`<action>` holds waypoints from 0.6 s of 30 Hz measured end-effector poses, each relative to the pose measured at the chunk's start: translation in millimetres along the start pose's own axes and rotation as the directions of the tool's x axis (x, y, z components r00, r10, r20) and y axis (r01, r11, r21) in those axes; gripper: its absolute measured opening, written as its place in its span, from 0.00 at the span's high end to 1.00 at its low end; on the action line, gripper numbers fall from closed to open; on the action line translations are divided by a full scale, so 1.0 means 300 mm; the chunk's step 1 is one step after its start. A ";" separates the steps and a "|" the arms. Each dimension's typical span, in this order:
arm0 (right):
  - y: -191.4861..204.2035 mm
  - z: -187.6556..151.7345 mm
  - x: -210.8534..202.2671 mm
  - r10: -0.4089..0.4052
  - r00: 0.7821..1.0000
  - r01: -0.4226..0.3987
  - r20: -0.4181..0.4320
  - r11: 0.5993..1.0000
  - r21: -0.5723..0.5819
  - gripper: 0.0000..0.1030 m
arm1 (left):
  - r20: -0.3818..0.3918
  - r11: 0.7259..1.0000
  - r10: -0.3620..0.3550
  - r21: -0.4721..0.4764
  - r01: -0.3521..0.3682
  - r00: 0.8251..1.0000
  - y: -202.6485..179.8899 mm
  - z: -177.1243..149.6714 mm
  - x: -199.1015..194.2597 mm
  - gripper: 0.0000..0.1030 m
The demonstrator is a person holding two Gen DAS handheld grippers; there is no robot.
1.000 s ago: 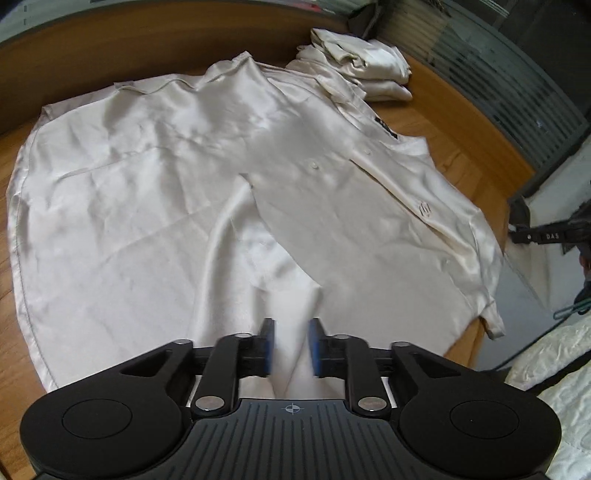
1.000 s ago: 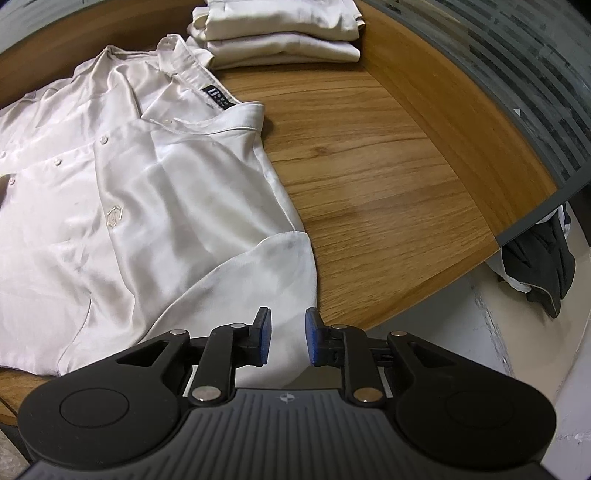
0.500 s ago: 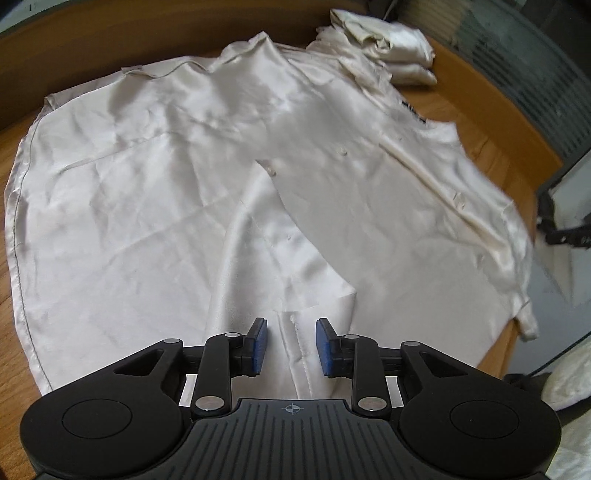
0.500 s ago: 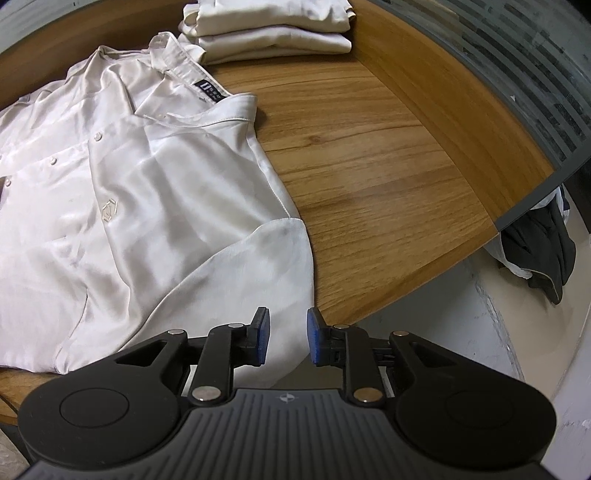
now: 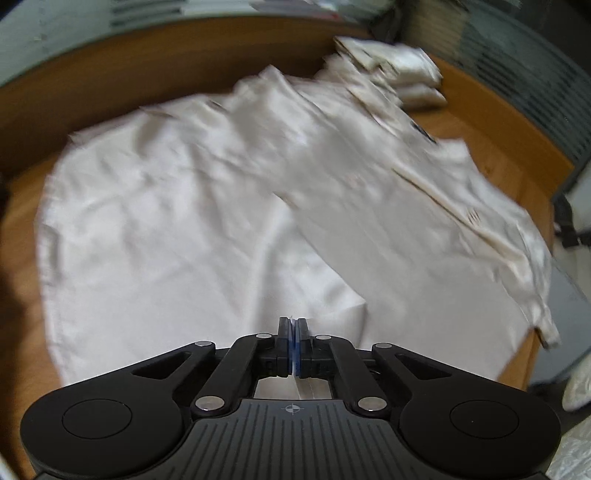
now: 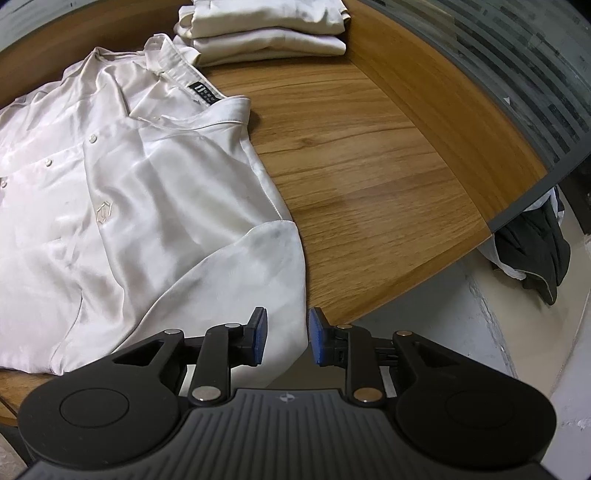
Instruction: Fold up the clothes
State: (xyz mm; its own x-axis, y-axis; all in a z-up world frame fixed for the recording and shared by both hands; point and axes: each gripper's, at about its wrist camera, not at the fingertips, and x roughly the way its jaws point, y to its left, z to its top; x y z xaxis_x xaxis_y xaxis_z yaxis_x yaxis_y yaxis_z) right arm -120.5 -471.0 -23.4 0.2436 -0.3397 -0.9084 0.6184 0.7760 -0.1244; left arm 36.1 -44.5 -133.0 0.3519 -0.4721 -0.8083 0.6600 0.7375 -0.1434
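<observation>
Half a second ago the left gripper (image 5: 292, 334) had its blue pads apart over the shirt's hem; now they are pressed together with a thin edge of the cream shirt (image 5: 229, 206) pinched between them, at the near hem by the front opening. The left view is smeared by motion. The right gripper (image 6: 285, 339) has kept its place, with its jaws a little apart, the gap slightly wider than a second ago; the end of the shirt's short sleeve (image 6: 273, 266) hangs over the near table edge and lies between the pads, though no pad visibly presses on it. The shirt lies spread front-up on the wooden table (image 6: 369, 177), collar toward the far side, with a black neck label (image 6: 204, 93). Just beyond the collar sits a stack of folded cream shirts (image 6: 266, 29). Past the table's right edge hangs a dark garment (image 6: 532, 251).
</observation>
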 end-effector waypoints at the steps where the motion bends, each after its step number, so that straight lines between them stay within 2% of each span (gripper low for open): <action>1: 0.000 0.001 0.000 0.000 1.000 0.000 0.001 1.000 0.000 0.73 | 0.018 1.000 0.027 -0.014 -0.027 0.999 0.030 0.015 -0.017 0.97; 4: 0.001 0.005 -0.002 -0.005 1.000 0.005 0.015 1.000 0.009 0.73 | 0.046 0.990 0.126 -0.064 -0.123 0.991 0.133 0.064 -0.052 0.97; 9: 0.020 0.017 -0.003 0.000 0.998 -0.003 0.056 0.999 0.053 0.73 | 0.032 0.955 0.275 -0.124 -0.270 0.961 0.293 0.146 -0.063 0.97; 15: 0.111 0.032 0.012 0.061 0.996 -0.063 0.063 0.998 0.028 0.73 | -0.020 0.928 0.343 -0.149 -0.342 0.939 0.358 0.186 -0.010 0.96; 17: 0.140 0.035 0.013 0.072 0.995 -0.072 0.062 0.997 0.000 0.73 | -0.047 0.927 0.332 -0.167 -0.335 0.942 0.365 0.186 0.003 0.95; 18: 0.153 0.038 0.013 0.076 0.995 -0.076 0.062 0.997 -0.014 0.73 | -0.058 0.926 0.326 -0.182 -0.331 0.944 0.365 0.180 0.001 0.90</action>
State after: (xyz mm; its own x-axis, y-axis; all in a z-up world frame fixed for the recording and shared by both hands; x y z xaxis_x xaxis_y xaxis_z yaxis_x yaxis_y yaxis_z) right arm -82.6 -442.6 -28.2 0.3361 -0.3118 -0.8887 0.5877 0.8068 -0.0607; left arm 144.3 10.1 -118.1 0.5087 -0.1771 -0.8425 0.3741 0.9269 0.0310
